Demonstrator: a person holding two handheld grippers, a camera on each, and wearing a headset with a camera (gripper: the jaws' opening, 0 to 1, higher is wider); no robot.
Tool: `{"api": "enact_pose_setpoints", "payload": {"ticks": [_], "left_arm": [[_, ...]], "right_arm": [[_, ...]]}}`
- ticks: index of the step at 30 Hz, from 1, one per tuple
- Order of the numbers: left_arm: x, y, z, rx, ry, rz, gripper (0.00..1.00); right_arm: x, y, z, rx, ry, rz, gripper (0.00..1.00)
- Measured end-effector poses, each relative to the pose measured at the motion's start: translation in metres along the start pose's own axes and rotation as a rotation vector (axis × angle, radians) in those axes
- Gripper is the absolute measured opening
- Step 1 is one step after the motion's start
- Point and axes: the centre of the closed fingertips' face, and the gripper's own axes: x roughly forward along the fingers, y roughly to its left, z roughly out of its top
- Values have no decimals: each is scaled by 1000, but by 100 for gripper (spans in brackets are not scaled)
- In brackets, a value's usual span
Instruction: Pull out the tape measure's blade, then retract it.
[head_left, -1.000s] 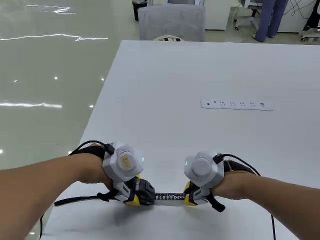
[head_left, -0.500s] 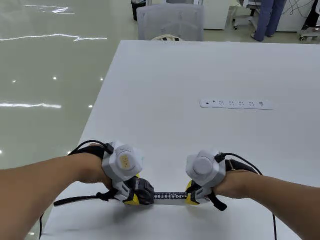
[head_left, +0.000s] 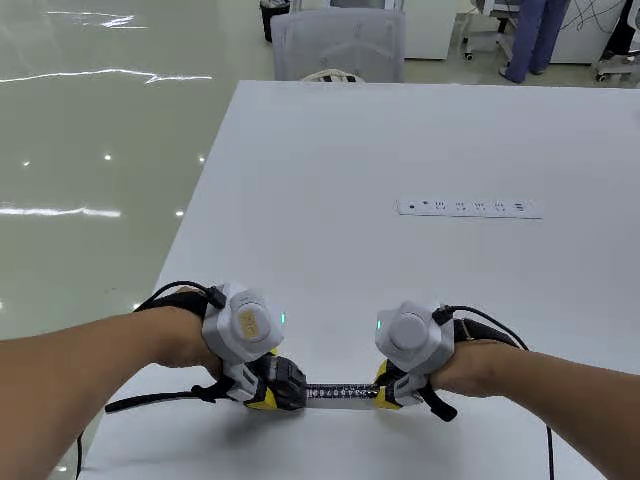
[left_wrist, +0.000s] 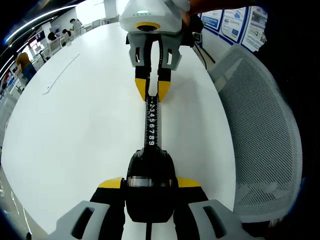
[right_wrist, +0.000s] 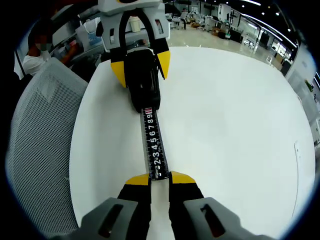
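White worktop (head_left: 400, 150), near edge: left tool (head_left: 270, 388) pinching tape measure (right_wrist: 142, 82) body, right tool (right_wrist: 160, 179) pinching blade (left_wrist: 151, 122) tip. Blade out short way. Pull-out step, I judge; next needs straight pull apart, firm grip.

The tape measure's blade (right_wrist: 153, 145) shows numbers 2 to 9.

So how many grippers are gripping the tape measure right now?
2. The left gripper clamps the black case; the right gripper pinches the blade at its tip, a short run of it stretched between them.
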Motion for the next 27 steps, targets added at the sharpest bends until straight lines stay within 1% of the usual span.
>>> {"api": "enact_pose_setpoints", "payload": {"ticks": [11,20,27], "left_arm": [[1,0,1,0,5,0,34],[1,-1,2,1,7,-2,34],[2,-1,2,3,9,-3,34]], "right_arm": [[-2,0,-7,1,6,-7,11],[-6,-2,-17,10,16,-11,11],[-7,-2,-18,5,13,-11,11]]}}
